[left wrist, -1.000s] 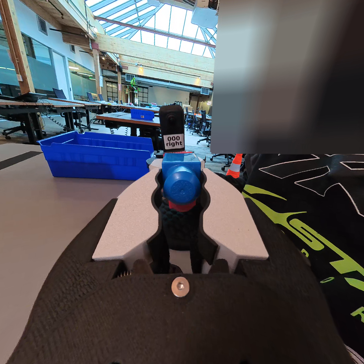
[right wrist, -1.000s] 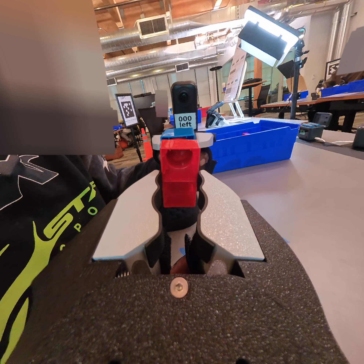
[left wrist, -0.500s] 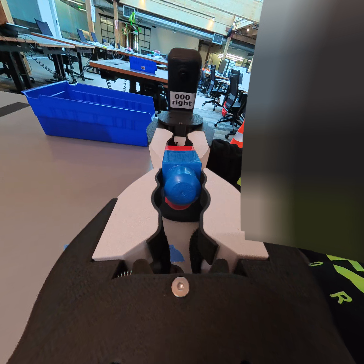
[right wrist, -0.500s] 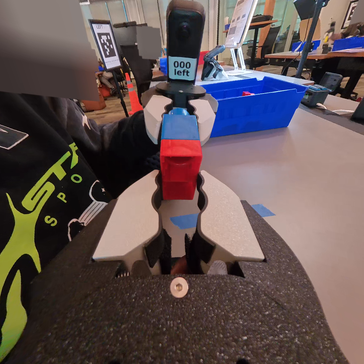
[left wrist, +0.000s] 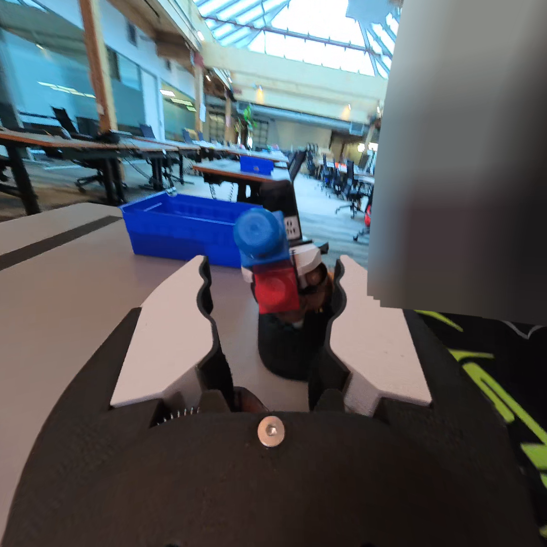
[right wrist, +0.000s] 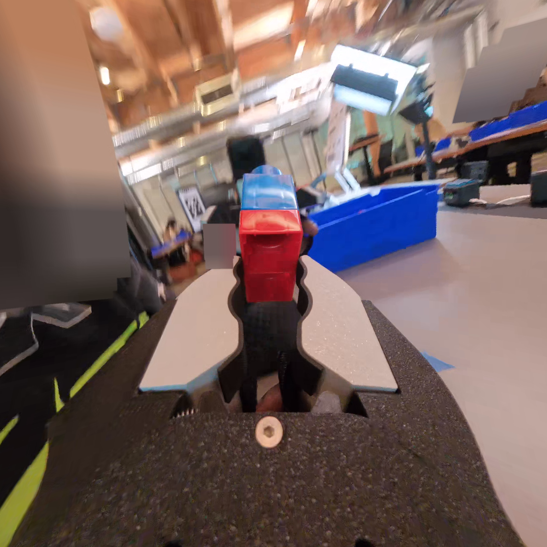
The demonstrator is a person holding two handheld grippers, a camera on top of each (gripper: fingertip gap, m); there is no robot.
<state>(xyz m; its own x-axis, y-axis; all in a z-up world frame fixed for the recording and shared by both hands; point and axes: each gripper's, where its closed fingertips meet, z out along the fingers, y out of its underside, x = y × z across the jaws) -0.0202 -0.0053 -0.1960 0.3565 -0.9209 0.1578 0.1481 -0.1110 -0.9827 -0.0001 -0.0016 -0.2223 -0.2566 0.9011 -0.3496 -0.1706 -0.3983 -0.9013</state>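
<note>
Gaping wide in the left wrist view, the left tongs (left wrist: 272,284) hold nothing: the pale grey fingers (left wrist: 177,319) with wavy black pads stand well clear on either side of a stacked pair of toy bricks. A blue brick (left wrist: 260,236) with a round stud facing the camera sits on a red brick (left wrist: 276,288), at twelve o'clock from the tongs' mouth. Both look like glossy moulded plastic, square-edged. The right tongs (left wrist: 307,263) show behind the pair, at about one o'clock, with a hand partly visible below. A blue bin (left wrist: 183,228), ribbed plastic with straight walls, rests on the smooth grey bench (left wrist: 74,296) at ten o'clock. The two bricks are already joined; only one tool now carries them.

In the right wrist view, the right tongs (right wrist: 269,276) are clamped on the red brick (right wrist: 269,260), both black pads pressed against its sides. Its hollow underside faces the camera, and the blue brick (right wrist: 268,192) is stuck on its far end at twelve o'clock. The blue bin (right wrist: 379,225) stands on the bench (right wrist: 473,296) at two o'clock, with a scrap of blue tape (right wrist: 435,362) at four o'clock. The background is smeared.
</note>
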